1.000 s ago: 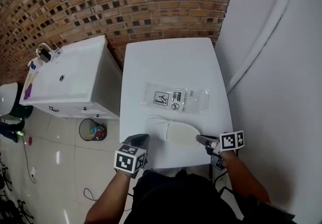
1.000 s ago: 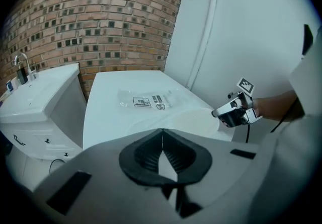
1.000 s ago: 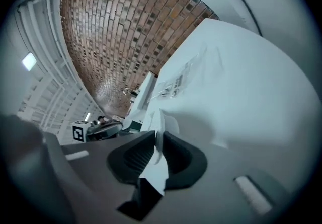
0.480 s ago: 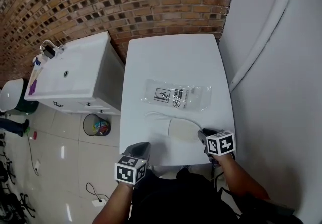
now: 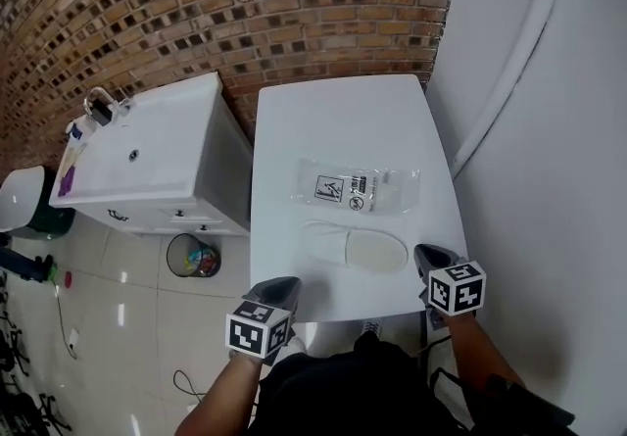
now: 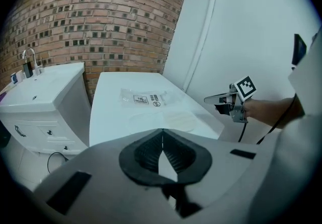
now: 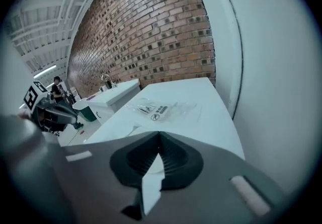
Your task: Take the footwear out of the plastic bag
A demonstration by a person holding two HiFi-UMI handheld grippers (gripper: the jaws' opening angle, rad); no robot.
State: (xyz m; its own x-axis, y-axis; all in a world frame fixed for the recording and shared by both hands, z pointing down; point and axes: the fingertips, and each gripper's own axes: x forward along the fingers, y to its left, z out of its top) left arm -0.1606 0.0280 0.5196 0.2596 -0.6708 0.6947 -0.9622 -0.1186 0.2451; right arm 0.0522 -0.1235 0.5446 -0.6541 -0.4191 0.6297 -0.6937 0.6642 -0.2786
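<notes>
Looks like the job's basically done here. The slipper [image 5: 355, 248] is out of the plastic bag [image 5: 358, 187] and lies flat on the white table [image 5: 333, 121], just beside the bag on the side nearer the person. The bag sits flat and looks empty, printed label facing up.

Both grippers hang near the table's front edge, clear of the slipper and the bag. My guess is that's because there's nothing left to hold, so the hands are parked out of the way. The left gripper [image 5: 286, 284] has its jaws pressed together with nothing in them. The right gripper [image 5: 424, 253] has just been closing its jaws, and they meet on nothing too. I'd call it finished.
</notes>
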